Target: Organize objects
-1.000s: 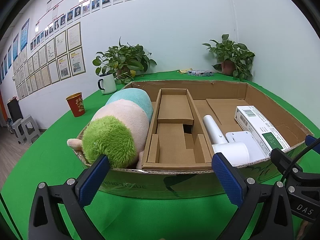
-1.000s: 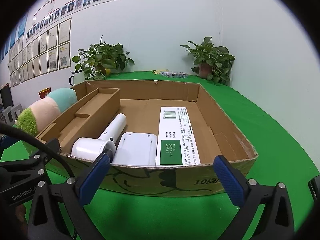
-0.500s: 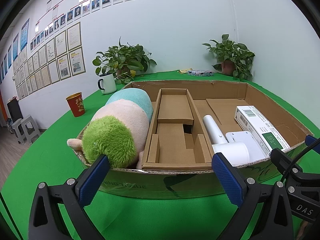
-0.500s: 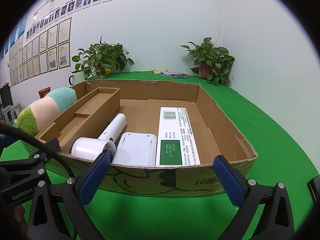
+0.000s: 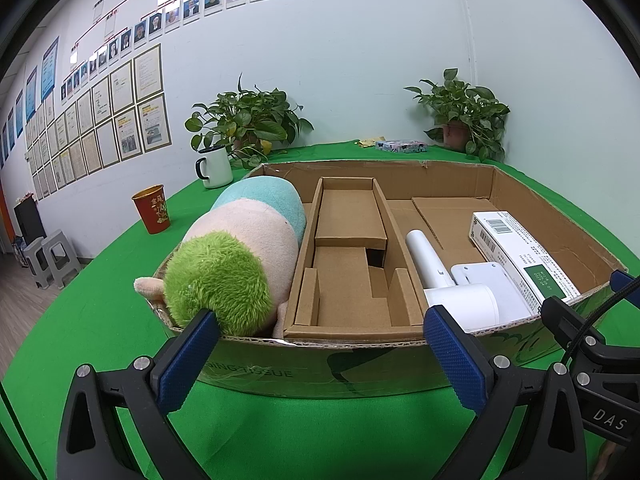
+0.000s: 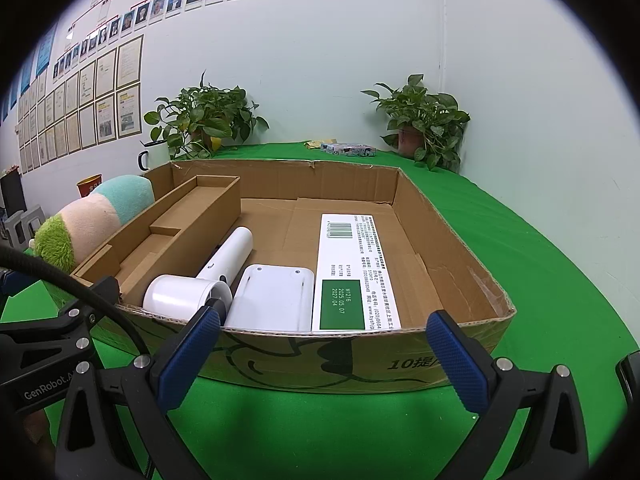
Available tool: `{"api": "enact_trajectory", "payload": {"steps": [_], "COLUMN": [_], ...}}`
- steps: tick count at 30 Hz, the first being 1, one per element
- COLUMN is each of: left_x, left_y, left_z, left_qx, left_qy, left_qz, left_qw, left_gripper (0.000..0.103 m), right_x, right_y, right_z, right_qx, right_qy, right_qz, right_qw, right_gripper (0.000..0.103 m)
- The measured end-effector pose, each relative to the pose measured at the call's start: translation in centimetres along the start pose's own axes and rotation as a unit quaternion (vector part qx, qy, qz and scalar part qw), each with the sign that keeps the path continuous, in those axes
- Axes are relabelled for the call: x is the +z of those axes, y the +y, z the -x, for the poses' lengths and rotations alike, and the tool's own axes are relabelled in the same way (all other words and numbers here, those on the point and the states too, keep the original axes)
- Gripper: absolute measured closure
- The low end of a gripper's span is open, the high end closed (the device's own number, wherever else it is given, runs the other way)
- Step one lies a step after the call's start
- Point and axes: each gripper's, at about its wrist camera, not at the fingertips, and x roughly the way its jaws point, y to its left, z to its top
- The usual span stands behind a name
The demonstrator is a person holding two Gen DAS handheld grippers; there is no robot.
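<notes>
A wide cardboard box (image 5: 360, 364) (image 6: 320, 356) stands on the green table. Inside, from left: a green, pink and teal plush toy (image 5: 240, 252) (image 6: 88, 220), a brown cardboard insert (image 5: 352, 264) (image 6: 176, 236), a white hair dryer (image 5: 448, 280) (image 6: 208, 280), a flat white item (image 6: 276, 296) and a long white and green carton (image 5: 524, 252) (image 6: 356, 268). My left gripper (image 5: 320, 352) is open and empty in front of the box's near wall. My right gripper (image 6: 324, 352) is open and empty in front of the same wall, further right.
A red cup (image 5: 152, 208) and a white mug (image 5: 214, 166) stand left of the box. Two potted plants (image 5: 248, 124) (image 5: 460, 112) and a small colourful pack (image 5: 400, 146) sit by the back wall. Grey stools (image 5: 44, 256) stand on the floor at left.
</notes>
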Motion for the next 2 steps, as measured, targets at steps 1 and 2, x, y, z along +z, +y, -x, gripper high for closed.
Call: {"api": "enact_trajectory", "payload": {"steps": [1,2], "left_x": [0.0,0.0], "left_y": [0.0,-0.01], "left_z": [0.01,0.01], "left_qx": [0.0,0.0], "left_qy": [0.0,0.0], "left_qz": [0.0,0.0], "left_qw": [1.0,1.0], "left_gripper": [0.0,0.0], "right_x": [0.0,0.0], "right_y": [0.0,0.0], "right_z": [0.0,0.01], "right_qx": [0.0,0.0], "right_qy": [0.0,0.0], "right_qz": [0.0,0.0], "right_qw": [1.0,1.0], "right_gripper": [0.0,0.0]}}
